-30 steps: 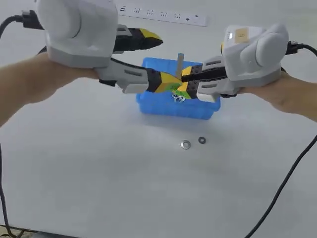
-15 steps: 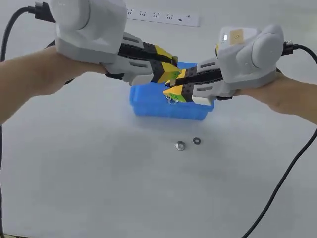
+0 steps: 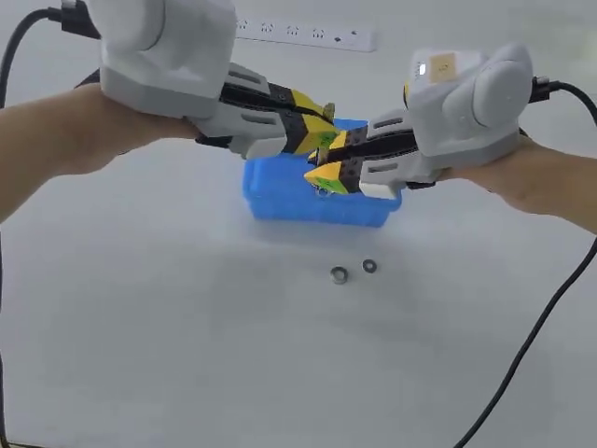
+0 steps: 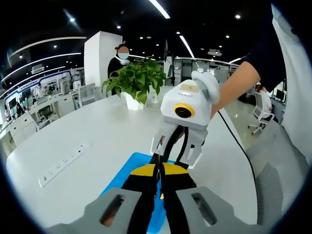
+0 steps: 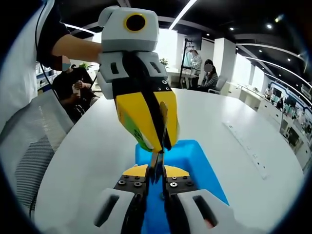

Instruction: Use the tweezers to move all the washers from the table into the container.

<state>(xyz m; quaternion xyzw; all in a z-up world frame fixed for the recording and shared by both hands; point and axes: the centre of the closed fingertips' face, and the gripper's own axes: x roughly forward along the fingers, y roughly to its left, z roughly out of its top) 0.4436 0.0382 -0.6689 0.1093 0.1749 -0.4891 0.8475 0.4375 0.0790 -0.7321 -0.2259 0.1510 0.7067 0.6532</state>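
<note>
The blue container [image 3: 280,201] sits mid-table. Above it the two grippers meet tip to tip. My left gripper [image 3: 326,131] comes in from the left with its jaws shut. From the right, my right gripper [image 3: 312,175] is shut on the thin grey tweezers [image 5: 164,116]. These run up into the left gripper's closed yellow jaws in the right gripper view. A small metallic glint [image 3: 323,189] shows just under the tips, over the container. Two washers [image 3: 339,273] [image 3: 369,267] lie on the table in front of the container.
A white power strip [image 3: 308,35] lies along the table's far edge. A black cable [image 3: 550,308] trails off at the right. A potted plant [image 4: 139,83] and people stand beyond the table. White tabletop stretches in front of the washers.
One second ago the left gripper's jaws were wide open; they have since shut at the tweezers above the container. The right gripper has stayed shut over the container. The washers on the table have not moved.
</note>
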